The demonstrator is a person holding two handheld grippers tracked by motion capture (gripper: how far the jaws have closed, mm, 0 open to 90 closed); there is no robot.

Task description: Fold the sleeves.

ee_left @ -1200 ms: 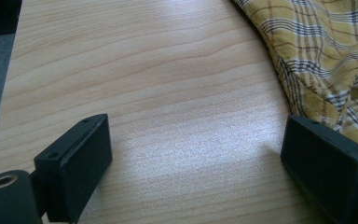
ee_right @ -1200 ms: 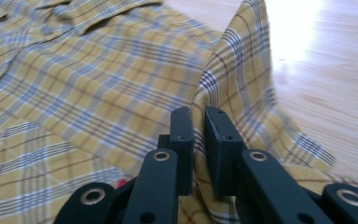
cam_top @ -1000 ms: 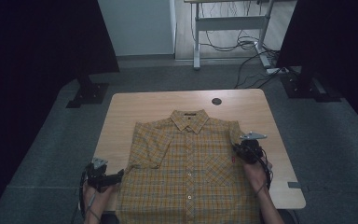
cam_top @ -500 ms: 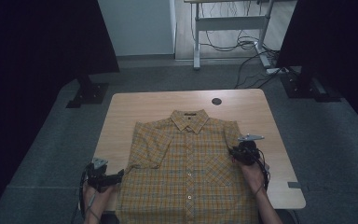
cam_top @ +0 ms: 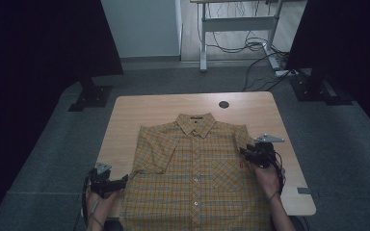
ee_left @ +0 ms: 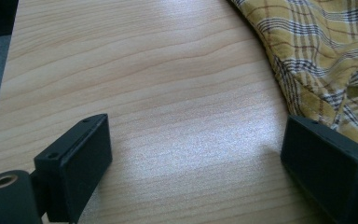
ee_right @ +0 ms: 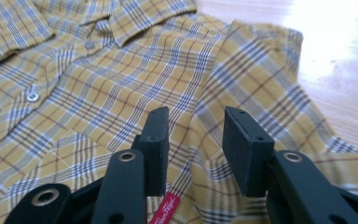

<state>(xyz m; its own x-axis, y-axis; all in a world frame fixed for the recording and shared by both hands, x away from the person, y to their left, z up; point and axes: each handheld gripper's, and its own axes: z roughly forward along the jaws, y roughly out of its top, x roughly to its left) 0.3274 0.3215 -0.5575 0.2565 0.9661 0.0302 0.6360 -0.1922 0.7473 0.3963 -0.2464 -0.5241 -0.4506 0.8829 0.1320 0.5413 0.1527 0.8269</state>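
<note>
Left tool (cam_top: 124, 180): at near left edge of desk (cam_top: 164, 108), jaws spread wide over bare wood, nothing between them; one jaw just beside the shirt's sleeve hem in the left gripper view (ee_left: 200, 154).

Right tool (cam_top: 243, 152): over the right sleeve of the shirt, jaws partly apart and just been opening; no fabric pinched between them in the right gripper view (ee_right: 196, 149), only cloth lying under the gap.

Shirt (cam_top: 197, 168): yellow plaid, short sleeves, spread front up in the middle of the desk, buttoned, collar (cam_top: 196, 121) pointing to the far edge, lower hem reaching the near edge.

Right sleeve (ee_right: 261, 93): appears folded in over the body, with a fold line beside the chest pocket (cam_top: 225, 174); small red label (ee_right: 164, 208) near the pocket edge.

Left sleeve (cam_top: 149, 161): lying spread out flat toward the left tool.

Progress: probably early in folding; right sleeve seems released just now, left sleeve and the body folds left to do.

In the way: nothing on the desk near the shirt; only a dark round cable hole (cam_top: 224, 104) at the far side, well apart.

Farther: another desk frame (cam_top: 236, 24) with loose cables (cam_top: 255, 45) on the floor, dark stands (cam_top: 92, 94) at both sides.
</note>
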